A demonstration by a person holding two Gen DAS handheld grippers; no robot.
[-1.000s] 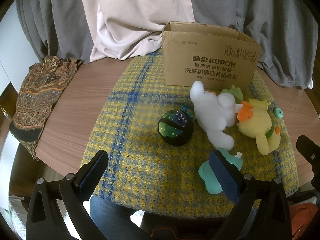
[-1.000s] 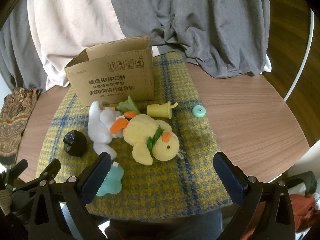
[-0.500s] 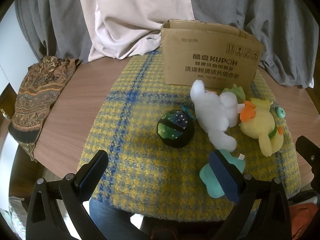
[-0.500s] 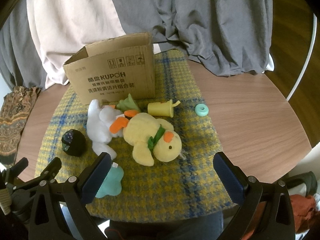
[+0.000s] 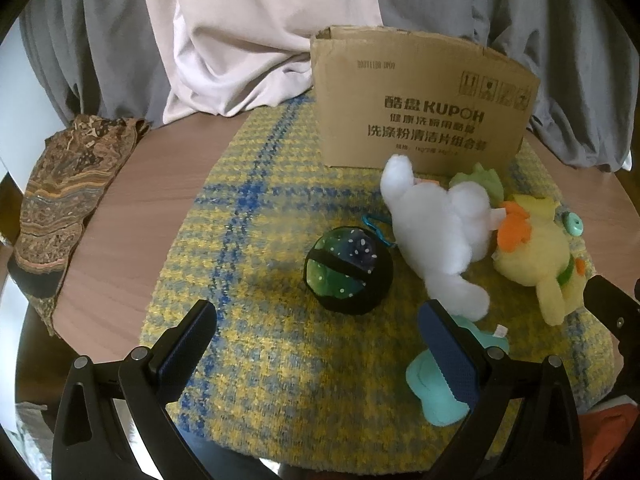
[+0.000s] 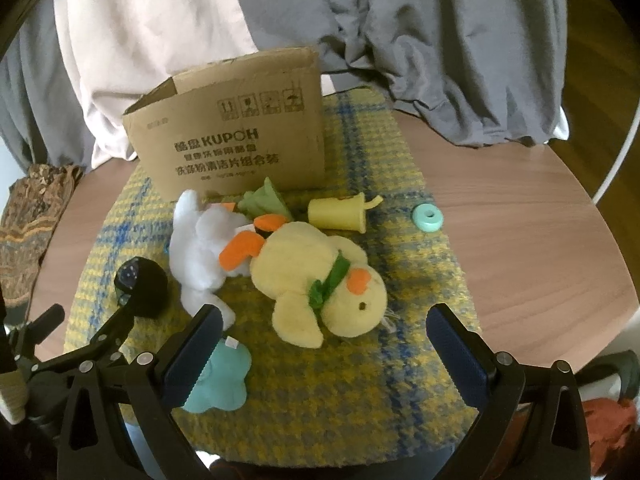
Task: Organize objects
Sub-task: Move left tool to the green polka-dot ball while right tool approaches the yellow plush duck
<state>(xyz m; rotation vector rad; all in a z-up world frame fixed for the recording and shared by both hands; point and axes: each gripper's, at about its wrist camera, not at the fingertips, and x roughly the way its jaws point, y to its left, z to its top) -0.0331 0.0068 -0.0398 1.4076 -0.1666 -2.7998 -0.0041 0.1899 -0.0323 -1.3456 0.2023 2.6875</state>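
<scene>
On the yellow-and-blue plaid mat [image 6: 400,380] the yellow duck plush [image 6: 316,276] lies on its side at mid-frame in the right wrist view, long axis running from orange feet at 10 o'clock to head at 4 o'clock, beak pointing up toward the cardboard box [image 6: 236,140] at 12. The white plush [image 5: 440,232] touches its feet, the dark ball [image 5: 348,270] just beyond. Both the left gripper [image 5: 316,344] and right gripper [image 6: 324,348] hover spread wide, grasping nothing.
</scene>
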